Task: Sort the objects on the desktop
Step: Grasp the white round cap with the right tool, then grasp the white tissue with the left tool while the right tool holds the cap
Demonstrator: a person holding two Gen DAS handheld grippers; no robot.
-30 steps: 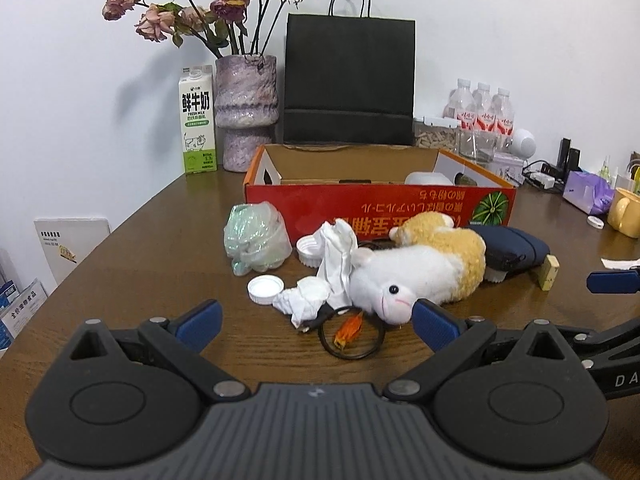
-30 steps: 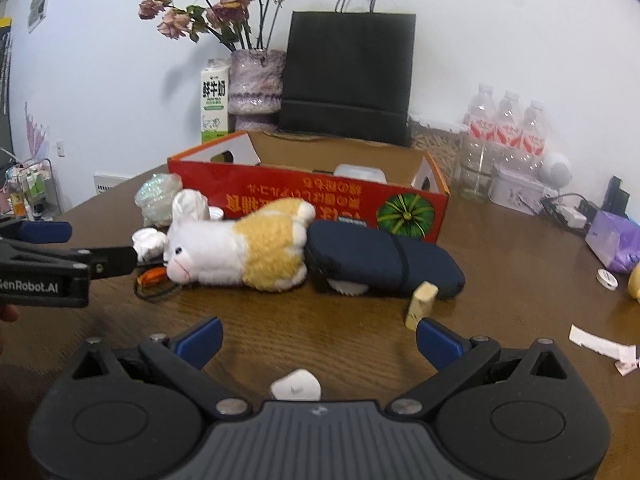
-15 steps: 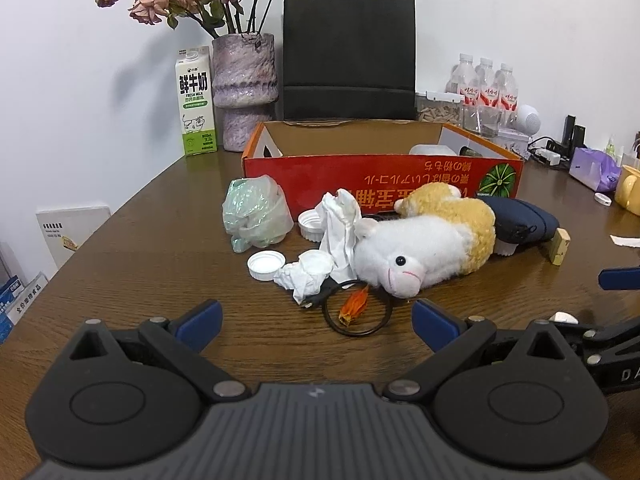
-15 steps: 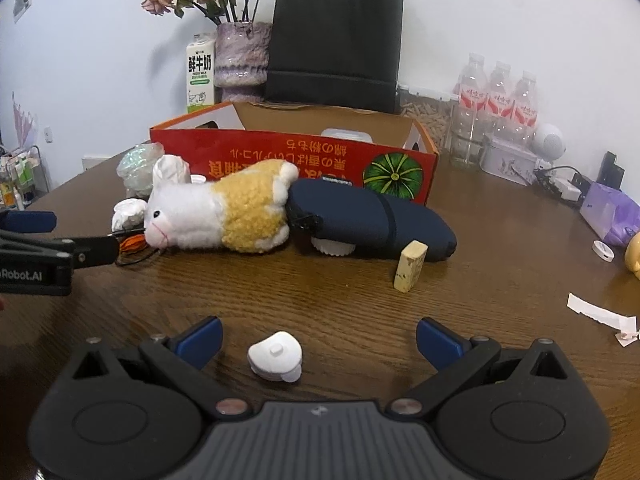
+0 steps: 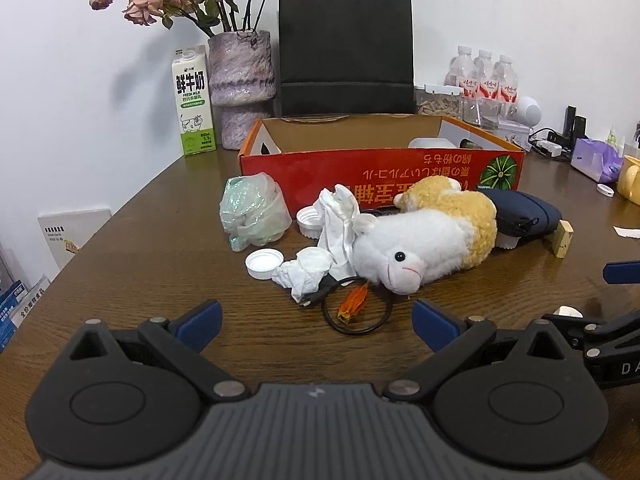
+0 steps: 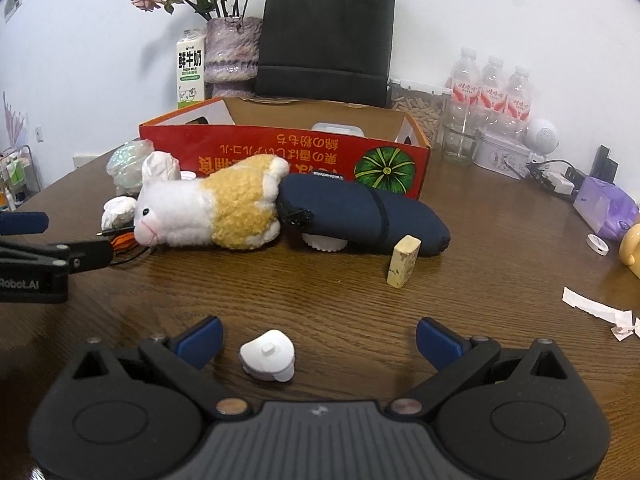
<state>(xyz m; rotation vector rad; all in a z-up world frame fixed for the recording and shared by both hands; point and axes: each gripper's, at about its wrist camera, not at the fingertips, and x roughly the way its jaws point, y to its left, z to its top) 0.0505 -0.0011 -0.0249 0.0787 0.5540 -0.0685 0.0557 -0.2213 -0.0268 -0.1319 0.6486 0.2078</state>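
Note:
A white and yellow plush sheep (image 5: 428, 240) (image 6: 208, 212) lies on the brown table in front of a red cardboard box (image 5: 380, 168) (image 6: 288, 152). Beside it are crumpled white tissue (image 5: 324, 240), a black ring with an orange petal (image 5: 356, 308), two white caps (image 5: 264, 263), a clear plastic bag (image 5: 252, 212), a navy pouch (image 6: 360, 216) and a small wooden block (image 6: 403, 261). My left gripper (image 5: 316, 320) is open, just short of the ring. My right gripper (image 6: 318, 338) is open around a small white plastic piece (image 6: 268, 355).
Behind the box stand a milk carton (image 5: 192, 118), a vase of dried roses (image 5: 242, 88), a black paper bag (image 5: 346, 50) and water bottles (image 6: 486, 92). At the right are a purple pack (image 6: 606, 208), paper scraps (image 6: 596, 308) and a yellow cup (image 5: 630, 180).
Both grippers have pulled back and lowered toward the table. The white plastic piece has come up between the right fingers. Nothing on the table has moved.

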